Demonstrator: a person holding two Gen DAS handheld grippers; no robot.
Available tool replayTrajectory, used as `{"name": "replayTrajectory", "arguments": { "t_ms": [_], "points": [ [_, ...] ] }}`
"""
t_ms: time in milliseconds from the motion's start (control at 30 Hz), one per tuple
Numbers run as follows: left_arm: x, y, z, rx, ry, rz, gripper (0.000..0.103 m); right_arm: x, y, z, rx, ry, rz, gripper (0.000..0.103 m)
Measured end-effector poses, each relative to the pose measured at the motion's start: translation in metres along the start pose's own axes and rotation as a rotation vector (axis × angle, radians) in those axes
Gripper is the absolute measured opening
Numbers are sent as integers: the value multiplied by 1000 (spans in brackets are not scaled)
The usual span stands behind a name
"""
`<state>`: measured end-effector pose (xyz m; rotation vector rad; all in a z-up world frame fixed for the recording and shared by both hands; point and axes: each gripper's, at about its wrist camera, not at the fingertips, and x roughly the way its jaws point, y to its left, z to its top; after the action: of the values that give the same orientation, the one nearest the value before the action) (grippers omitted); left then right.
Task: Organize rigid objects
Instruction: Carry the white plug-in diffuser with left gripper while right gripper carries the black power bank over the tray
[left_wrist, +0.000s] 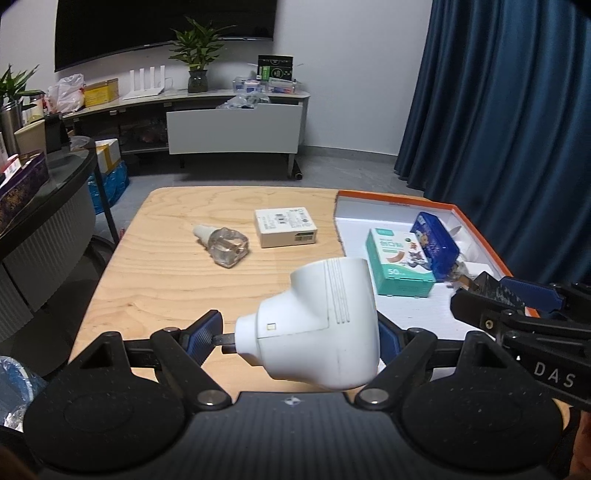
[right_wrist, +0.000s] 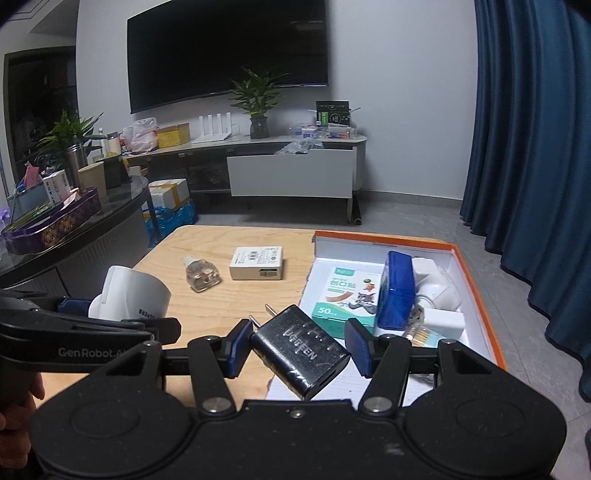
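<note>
**tidy_tom:** Since both hands are loaded at once, I'd guess the plan is to carry two things over to the orange-rimmed box (right_wrist: 476, 275) in one go. The left gripper (left_wrist: 299, 338) is clamped on a white plug-in device (left_wrist: 319, 323), pads pressing its sides, and it hangs over the table (left_wrist: 147, 280) just left of the box. The right gripper (right_wrist: 297, 349) is closed on a black charger (right_wrist: 301, 356), held right at the box's near left corner, prongs pointing away from the camera.

**boxfan22:** Why grab them across the body like that?

**tidy_tom:** Probably because the flat sides give the pads something solid to squeeze. The white one is chunky and rounded, smooth plastic with a few ribs on top. The charger is a glossy black block, a bit scuffed, tilted in the jaws.

**boxfan22:** What's sorted so far?

**tidy_tom:** Inside the box: a teal plaster box (right_wrist: 345, 304), a blue tin (right_wrist: 399, 291) and some white bits at its right side. Left of the box, on the table, a clear glass bottle (left_wrist: 225, 245) lying down and a small white carton (left_wrist: 286, 225) look untouched.
</note>
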<state>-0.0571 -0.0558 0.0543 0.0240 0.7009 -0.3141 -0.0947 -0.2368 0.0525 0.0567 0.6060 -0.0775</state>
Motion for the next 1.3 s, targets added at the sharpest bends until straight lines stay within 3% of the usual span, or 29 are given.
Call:
{"name": "replayTrajectory", "arguments": {
  "t_ms": [1300],
  "points": [
    [24, -79, 23, 146, 3, -143, 86, -10, -88, 10, 130, -59, -134, 67]
  ]
}}
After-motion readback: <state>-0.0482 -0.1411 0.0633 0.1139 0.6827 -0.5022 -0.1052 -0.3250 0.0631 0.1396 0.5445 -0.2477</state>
